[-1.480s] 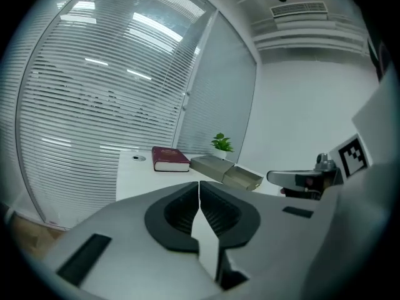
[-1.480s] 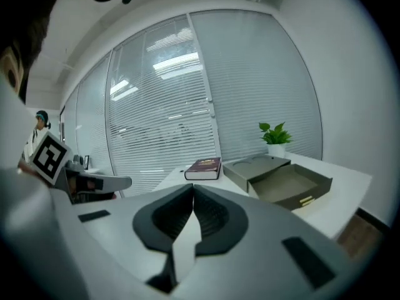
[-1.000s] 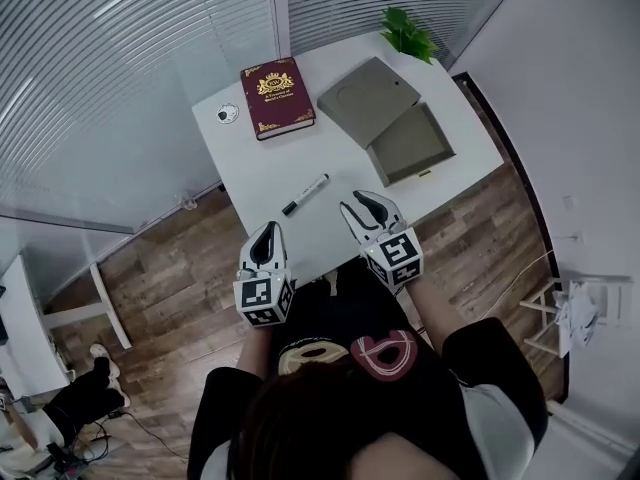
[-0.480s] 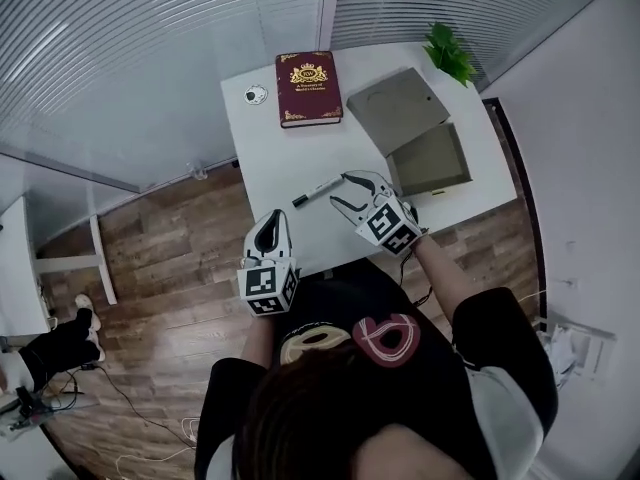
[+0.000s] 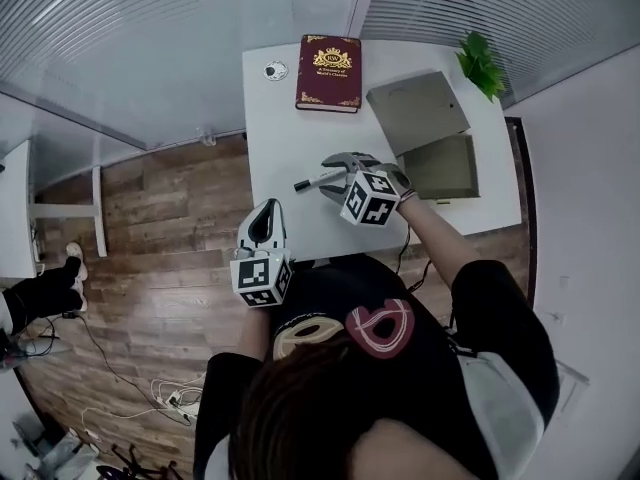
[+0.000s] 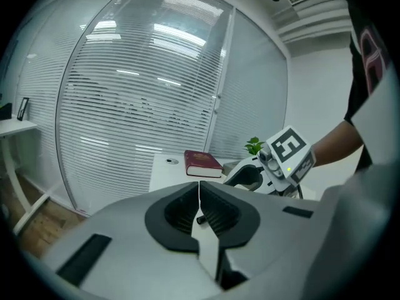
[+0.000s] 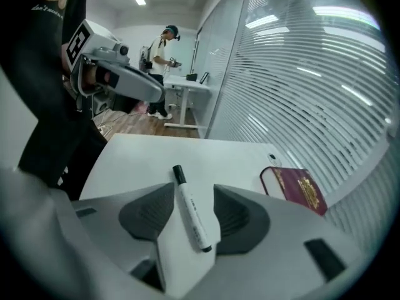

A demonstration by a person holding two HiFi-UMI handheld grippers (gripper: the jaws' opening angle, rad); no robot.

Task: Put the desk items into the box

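The right gripper (image 5: 335, 178) hangs over the marker (image 7: 190, 208), which lies flat on the desk (image 5: 285, 128), near its front edge. The jaws have just been opening and now stand wide, with the barrel in the gap between the pads (image 7: 147, 214), touching neither as far as I can see. The marker's long axis runs down that gap, black cap away from the gripper, so closing the jaws should catch the barrel across its width. The left gripper (image 5: 266, 213) is held well back off the desk edge, by the person's body, its jaws pressed together on nothing, so the right hand is plainly the nearer. The box (image 5: 445, 166) sits open and empty at the desk's right side, on the far side of the right gripper from the marker, so the carry would go rightward.

By my count: one marker; one red book (image 5: 329, 59) at the back; one small round thing (image 5: 275, 70) beside it; one box with one lid (image 5: 417, 111) against its far side; one plant (image 5: 480, 63) in the corner.
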